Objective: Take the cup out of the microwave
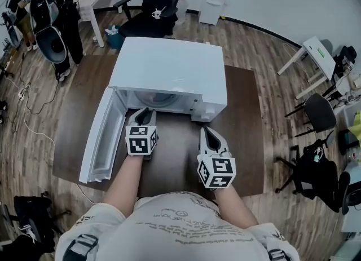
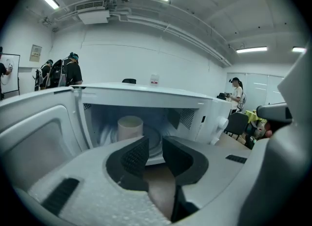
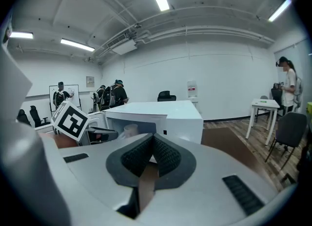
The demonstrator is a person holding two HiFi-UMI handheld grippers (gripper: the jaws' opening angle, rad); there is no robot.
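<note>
A pale cup (image 2: 130,127) stands upright on the turntable inside the white microwave (image 1: 169,65), left of centre in the cavity. It also shows faintly through the opening in the right gripper view, cup (image 3: 130,129). The microwave door (image 1: 101,138) is swung wide open to the left. My left gripper (image 1: 143,113) sits just in front of the opening, pointed at the cavity, its jaws a narrow gap apart with nothing between them (image 2: 155,153). My right gripper (image 1: 207,132) hovers over the table in front of the microwave's control side, shut and empty (image 3: 152,141).
The microwave stands on a dark brown table (image 1: 248,141). The open door (image 2: 34,132) fills the left side next to my left gripper. Office chairs (image 1: 161,0) and a small white table (image 1: 313,51) stand around, with people (image 1: 56,6) at the back left.
</note>
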